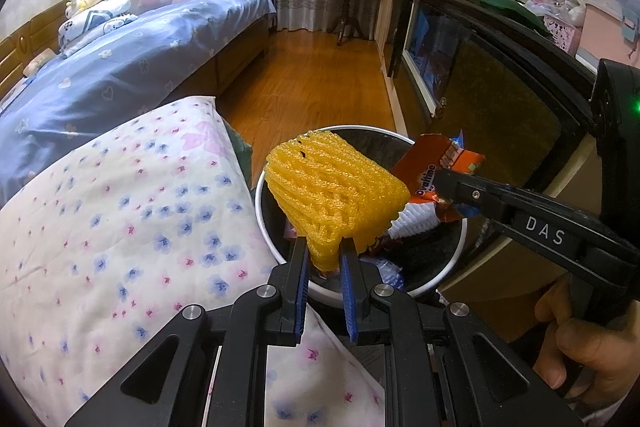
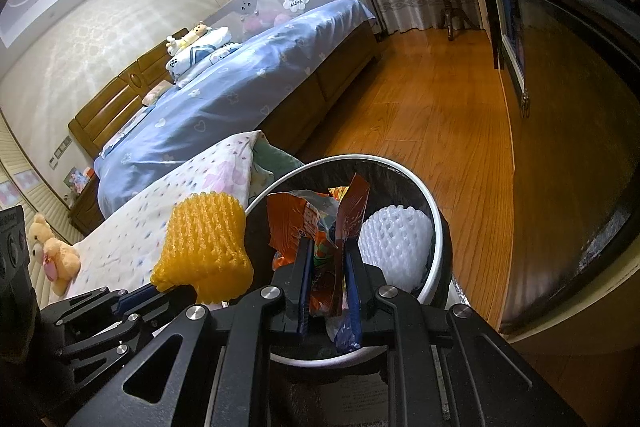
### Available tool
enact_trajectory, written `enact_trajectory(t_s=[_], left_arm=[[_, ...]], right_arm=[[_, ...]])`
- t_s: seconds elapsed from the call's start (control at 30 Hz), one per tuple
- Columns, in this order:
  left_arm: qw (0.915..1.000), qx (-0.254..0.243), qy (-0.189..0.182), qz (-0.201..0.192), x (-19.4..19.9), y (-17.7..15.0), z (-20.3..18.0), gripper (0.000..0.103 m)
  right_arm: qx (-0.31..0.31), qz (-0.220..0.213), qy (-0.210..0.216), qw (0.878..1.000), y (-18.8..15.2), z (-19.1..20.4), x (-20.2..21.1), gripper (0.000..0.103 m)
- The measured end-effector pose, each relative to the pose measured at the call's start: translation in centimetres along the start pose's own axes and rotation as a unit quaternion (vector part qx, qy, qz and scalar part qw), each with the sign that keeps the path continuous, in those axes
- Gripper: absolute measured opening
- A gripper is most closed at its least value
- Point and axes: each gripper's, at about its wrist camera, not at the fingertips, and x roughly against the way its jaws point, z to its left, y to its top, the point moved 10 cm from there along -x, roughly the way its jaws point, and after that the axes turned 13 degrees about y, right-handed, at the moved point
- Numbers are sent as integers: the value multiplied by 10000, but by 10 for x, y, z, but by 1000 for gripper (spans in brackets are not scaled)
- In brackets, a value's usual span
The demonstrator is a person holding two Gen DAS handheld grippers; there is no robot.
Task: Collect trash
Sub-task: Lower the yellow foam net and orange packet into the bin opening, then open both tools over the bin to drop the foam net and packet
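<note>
Trash bin point(image 1: 262, 211) stands on the floor by the bed; left gripper point(image 1: 324, 259) pinches a yellow foam fruit net point(image 1: 336, 187) at its rim, right gripper point(image 2: 328, 259) clamps an orange Ovaltine wrapper point(image 2: 292, 223) above it; both look ready for release, once the net is moved well over the opening

Soft yellow foam netting point(image 1: 336, 195), ribbed and matt. Glossy crinkled foil on orange snack wrapper point(image 1: 436, 183). White foam mesh point(image 2: 394, 241), bumpy. Smooth white rim on trash bin point(image 2: 438, 223), shiny black liner inside. Matt black plastic on left claw point(image 1: 324, 263) and right claw point(image 2: 328, 267), ridged blue pads point(image 1: 347, 283), bright metal screws. Floral cotton quilt point(image 1: 120, 211); polished wooden floor point(image 2: 432, 123).
</note>
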Motion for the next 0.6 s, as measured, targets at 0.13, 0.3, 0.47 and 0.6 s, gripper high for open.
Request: enact_trajectory(t_s=[0.13,0.3,0.47,0.6], left_arm=[[10000,33,-36,11,0,1,1,15],[10000,64,46,-40,4,2,7,29],[9998,115,116,-148,14,-1,15,46],[9988,153,357,-310,29,-7,27,52]], right_arm=[[4,16,7,10000,1,0,0,17],[-71,63,11,10000,1,-7,0,27],[-109,-5,34,9999,2,-6,6,45],[-105,-65,90,9999,0,3,13,54]])
